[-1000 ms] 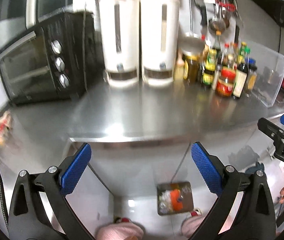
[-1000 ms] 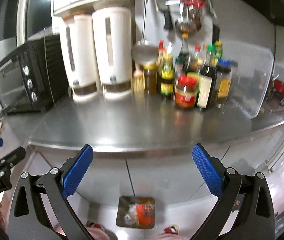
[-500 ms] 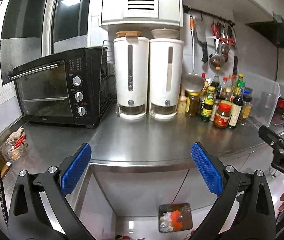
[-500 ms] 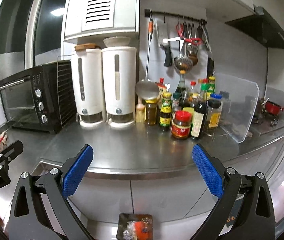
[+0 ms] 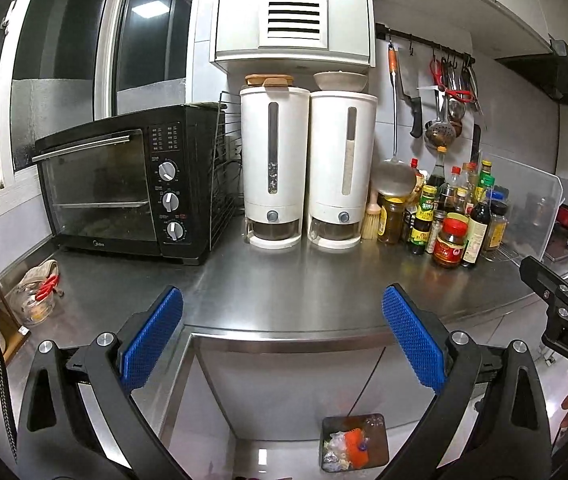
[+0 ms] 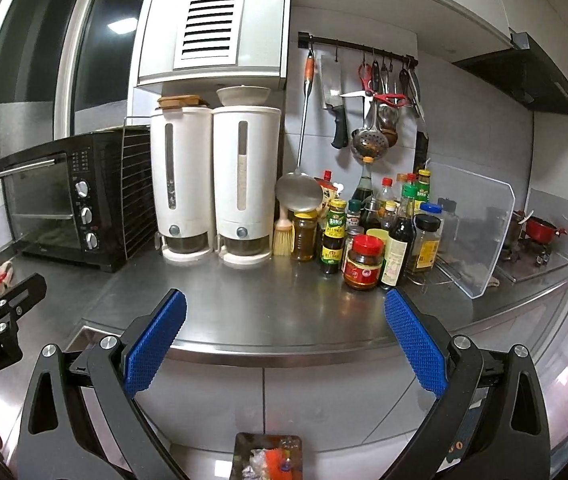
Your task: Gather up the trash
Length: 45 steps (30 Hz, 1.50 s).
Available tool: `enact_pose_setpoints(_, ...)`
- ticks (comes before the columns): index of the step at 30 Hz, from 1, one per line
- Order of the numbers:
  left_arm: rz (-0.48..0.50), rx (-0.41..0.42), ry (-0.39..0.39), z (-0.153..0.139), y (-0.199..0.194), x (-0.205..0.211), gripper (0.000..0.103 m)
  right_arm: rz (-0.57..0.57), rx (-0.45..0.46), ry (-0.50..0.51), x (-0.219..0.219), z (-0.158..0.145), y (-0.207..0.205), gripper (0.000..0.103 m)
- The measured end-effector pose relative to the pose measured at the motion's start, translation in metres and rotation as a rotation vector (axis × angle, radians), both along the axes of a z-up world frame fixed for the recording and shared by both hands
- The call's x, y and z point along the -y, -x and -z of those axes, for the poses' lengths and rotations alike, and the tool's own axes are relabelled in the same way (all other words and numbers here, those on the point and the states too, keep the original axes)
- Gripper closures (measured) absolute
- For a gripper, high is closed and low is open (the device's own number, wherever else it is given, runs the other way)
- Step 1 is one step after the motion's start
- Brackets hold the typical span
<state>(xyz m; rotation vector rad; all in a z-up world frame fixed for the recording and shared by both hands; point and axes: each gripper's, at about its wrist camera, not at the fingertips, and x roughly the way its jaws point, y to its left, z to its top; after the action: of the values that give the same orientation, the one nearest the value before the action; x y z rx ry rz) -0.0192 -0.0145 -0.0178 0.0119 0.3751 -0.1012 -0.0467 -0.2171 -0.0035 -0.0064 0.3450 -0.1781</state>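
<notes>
A small dark trash bin [image 5: 355,442] stands on the floor below the counter, holding crumpled wrappers and an orange piece. It also shows at the bottom of the right wrist view [image 6: 267,456]. My left gripper [image 5: 281,340] is open and empty, held in front of the steel counter [image 5: 284,292]. My right gripper [image 6: 284,344] is open and empty, also in front of the counter edge. Each gripper shows at the side of the other's view. No loose trash shows on the counter.
A black toaster oven [image 5: 123,184] stands at the left, two white dispensers [image 5: 308,168] in the middle, several sauce bottles [image 5: 452,216] at the right beside a clear splash guard [image 6: 472,236]. A glass bowl with a cloth [image 5: 37,292] sits at the far left.
Both grippers have risen and tilted up, so the counter, oven and cupboards fill more of the views and the bin sits lower. Both stay open.
</notes>
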Motion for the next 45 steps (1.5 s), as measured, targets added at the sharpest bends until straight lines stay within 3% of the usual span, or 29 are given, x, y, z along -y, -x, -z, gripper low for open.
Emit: enact_pose_setpoints(45,0.004,-0.001,0.0,-0.004,0.0045,-0.0008,0.008,0.015,0.026,-0.015,0.0035,-0.0086,0.009,0.003)
